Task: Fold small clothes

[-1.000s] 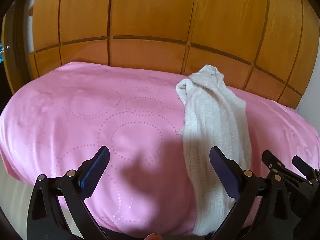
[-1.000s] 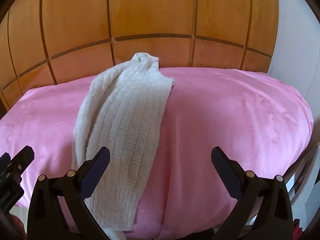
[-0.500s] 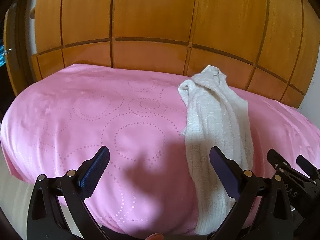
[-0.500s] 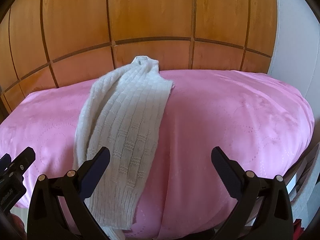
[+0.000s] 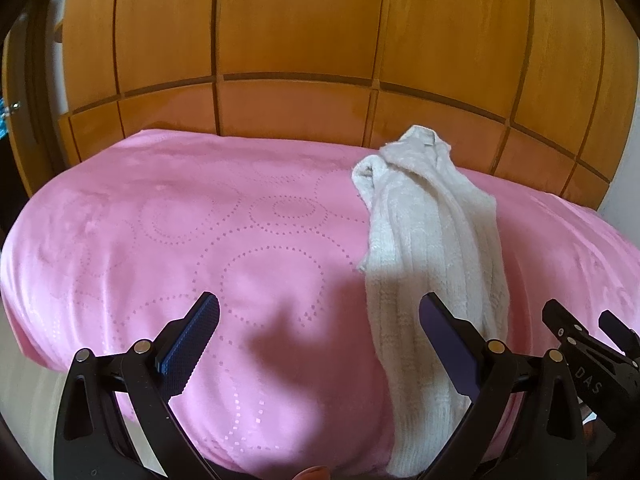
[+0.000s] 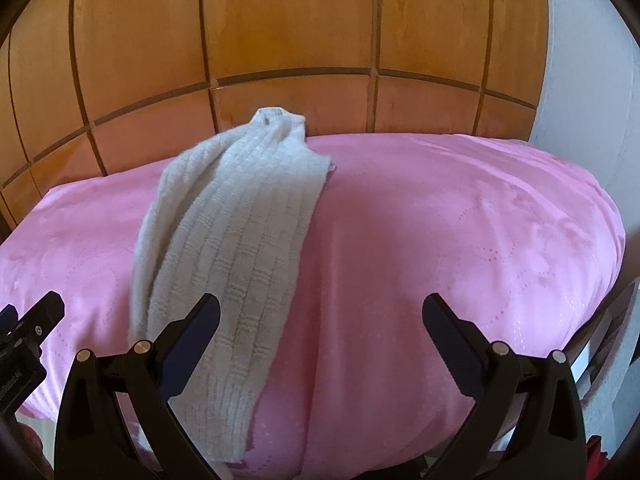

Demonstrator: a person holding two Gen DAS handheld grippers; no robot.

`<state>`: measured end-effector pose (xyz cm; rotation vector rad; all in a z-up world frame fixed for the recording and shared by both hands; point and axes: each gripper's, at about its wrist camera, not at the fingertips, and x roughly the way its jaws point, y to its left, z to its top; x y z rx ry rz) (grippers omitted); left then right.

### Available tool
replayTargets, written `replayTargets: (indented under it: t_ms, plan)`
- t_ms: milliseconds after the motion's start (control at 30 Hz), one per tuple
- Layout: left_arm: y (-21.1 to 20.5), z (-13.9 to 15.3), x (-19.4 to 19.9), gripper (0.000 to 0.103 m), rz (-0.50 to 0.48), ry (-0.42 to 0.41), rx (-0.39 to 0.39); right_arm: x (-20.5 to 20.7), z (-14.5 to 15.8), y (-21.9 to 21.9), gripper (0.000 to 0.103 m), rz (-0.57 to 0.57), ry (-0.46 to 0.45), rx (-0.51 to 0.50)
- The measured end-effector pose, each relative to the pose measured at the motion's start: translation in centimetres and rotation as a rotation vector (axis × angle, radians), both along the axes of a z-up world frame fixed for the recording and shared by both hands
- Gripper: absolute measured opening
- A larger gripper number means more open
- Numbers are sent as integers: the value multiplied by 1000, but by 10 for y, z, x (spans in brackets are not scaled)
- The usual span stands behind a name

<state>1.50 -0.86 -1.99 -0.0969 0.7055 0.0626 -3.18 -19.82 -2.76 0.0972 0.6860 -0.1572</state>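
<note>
I have both tools hovering at the near edge of a bed covered in a pink blanket, a soft plush fabric stamped with rings of small dots. My left gripper has its fingers spread wide and released, nothing between the ribbed blue pads. My right gripper is the same: fingers apart, holding nothing.

The piece to fold is a cream knitted sweater, lying as a long narrow strip on the blanket. The knit is chunky, with vertical ribs broken by short horizontal bars, and a ribbed hem hanging over the near edge of the bed. Its far end bunches into a collar close to the wooden panels, glossy orange-brown boards split by dark grooves.

From the left tool, the sweater runs just beyond and behind my right-hand finger, with a rolled cuff or fold curling out at its far left corner. From the right tool, it passes under and past my left-hand finger, tilting away to the right. Each tool's black frame shows at the edge of the other's view.
</note>
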Motion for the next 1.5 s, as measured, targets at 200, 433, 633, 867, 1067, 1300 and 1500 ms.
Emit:
replayTargets:
  t_ms: [200, 433, 633, 867, 1067, 1300, 1500]
  plan:
    - [-4, -3, 2, 99, -17, 18, 5, 1, -8, -3, 101, -1, 25, 6]
    - [-3, -2, 8, 99, -12, 22, 6, 5, -8, -7, 101, -8, 28, 13]
    - [-9, -1, 13, 99, -23, 28, 18, 9, -11, -17, 101, -22, 38, 31]
    - [-21, 1, 20, 99, -53, 39, 38, 11, -13, -28, 101, -42, 44, 49]
    - [-31, 6, 32, 99, -103, 46, 34, 14, -14, -39, 101, -63, 49, 51]
    - [-46, 4, 34, 98, -217, 48, -48, 17, -13, -51, 101, -78, 43, 51]
    - [-64, -26, 56, 45, -311, 172, -62, 21, -9, -51, 101, -36, 28, 78]
